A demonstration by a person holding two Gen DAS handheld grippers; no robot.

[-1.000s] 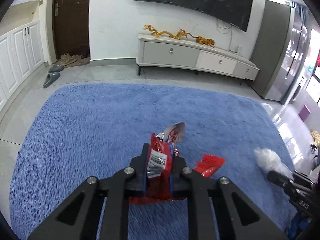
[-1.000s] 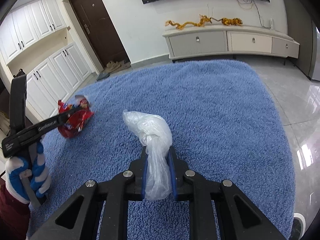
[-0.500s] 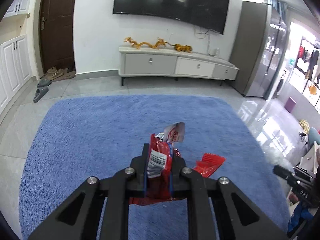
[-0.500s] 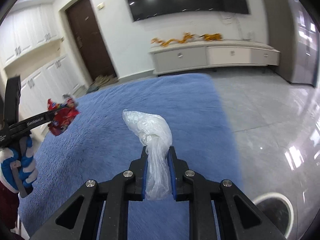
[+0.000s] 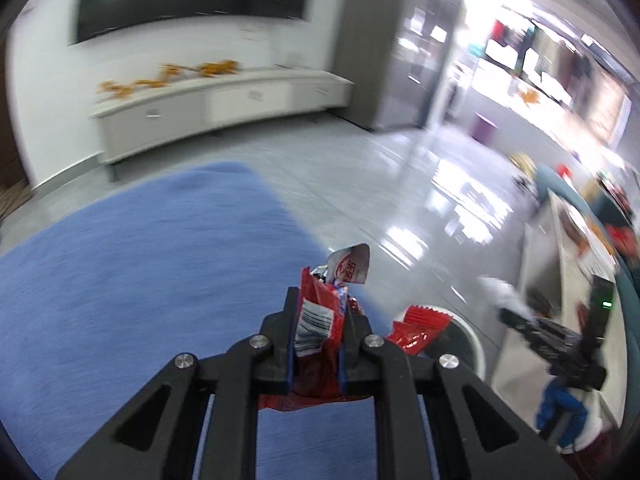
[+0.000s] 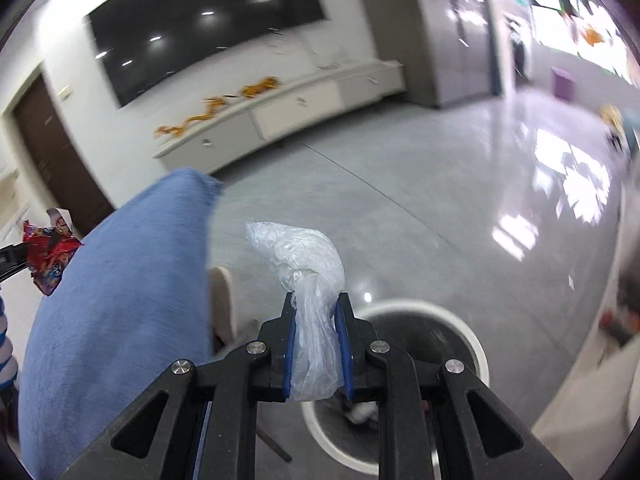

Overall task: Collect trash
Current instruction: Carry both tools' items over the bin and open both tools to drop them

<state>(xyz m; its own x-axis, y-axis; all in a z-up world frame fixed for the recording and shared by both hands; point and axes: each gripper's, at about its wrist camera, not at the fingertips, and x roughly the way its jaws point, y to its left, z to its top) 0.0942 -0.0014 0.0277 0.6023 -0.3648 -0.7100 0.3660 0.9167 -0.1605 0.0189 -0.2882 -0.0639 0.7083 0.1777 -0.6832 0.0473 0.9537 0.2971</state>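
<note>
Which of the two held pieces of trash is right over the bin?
The clear plastic bag in the right tongs, above the white-rimmed bin; the red wrapper is off beside it.

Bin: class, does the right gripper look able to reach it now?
Probably yes. The right gripper, shut on the plastic bag, hangs just above the bin, whose open mouth shows below with nothing between.

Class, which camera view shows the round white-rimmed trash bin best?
The right wrist view: the round white-rimmed trash bin shows most of its rim and dark inside below the crumpled clear plastic bag. The left wrist view shows only a rim sliver behind the red snack wrapper.
</note>
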